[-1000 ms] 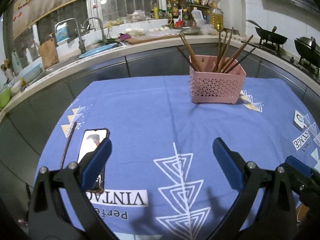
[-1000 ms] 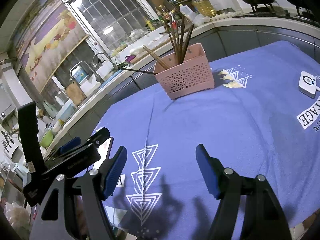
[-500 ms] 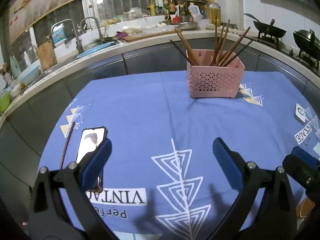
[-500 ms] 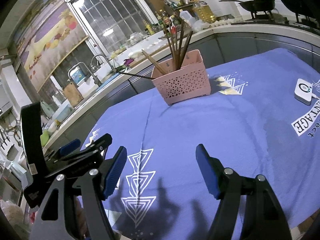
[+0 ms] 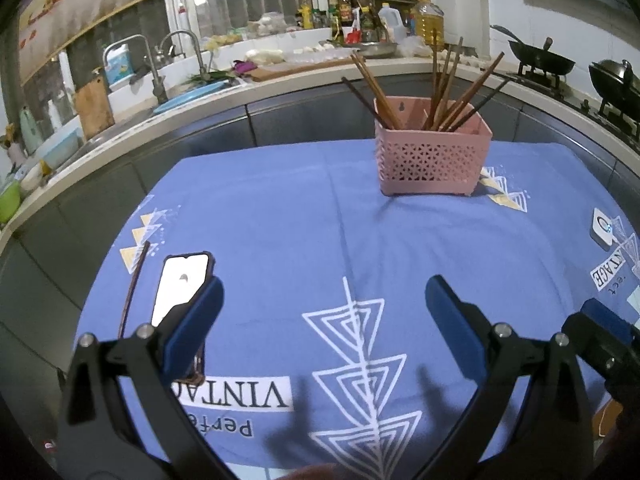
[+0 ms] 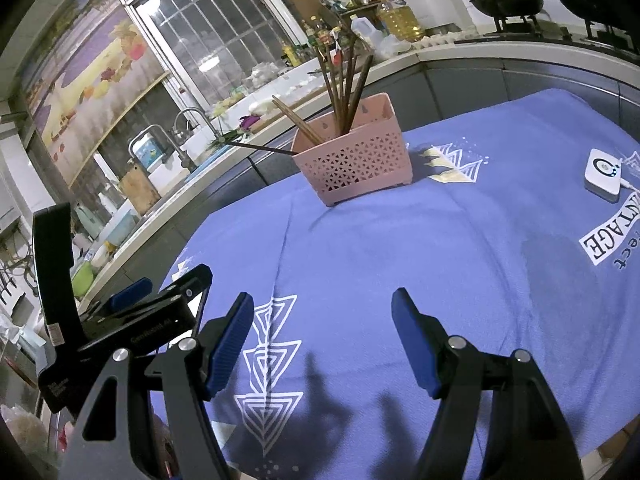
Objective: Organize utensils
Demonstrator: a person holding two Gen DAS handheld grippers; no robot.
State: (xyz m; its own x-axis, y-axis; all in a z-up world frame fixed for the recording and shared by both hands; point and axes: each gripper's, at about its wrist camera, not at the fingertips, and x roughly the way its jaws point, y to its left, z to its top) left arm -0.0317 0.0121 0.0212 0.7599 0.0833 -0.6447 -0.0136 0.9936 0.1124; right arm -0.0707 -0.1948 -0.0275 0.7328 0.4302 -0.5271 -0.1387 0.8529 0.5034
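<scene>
Both your left gripper (image 5: 322, 324) and right gripper (image 6: 322, 344) hang wide open and empty, unmoved, while one loose chopstick (image 5: 134, 282) still lies far from the basket (image 5: 430, 160).

right hand-held gripper (image 6: 322, 340): jaws wide apart, nothing between them, above the blue cloth (image 6: 400, 248)
left hand-held gripper (image 6: 132, 312): at the left edge
pink basket (image 6: 354, 160): upright, holding chopsticks (image 6: 344, 84)
white device (image 6: 604, 174): on the cloth at right
</scene>
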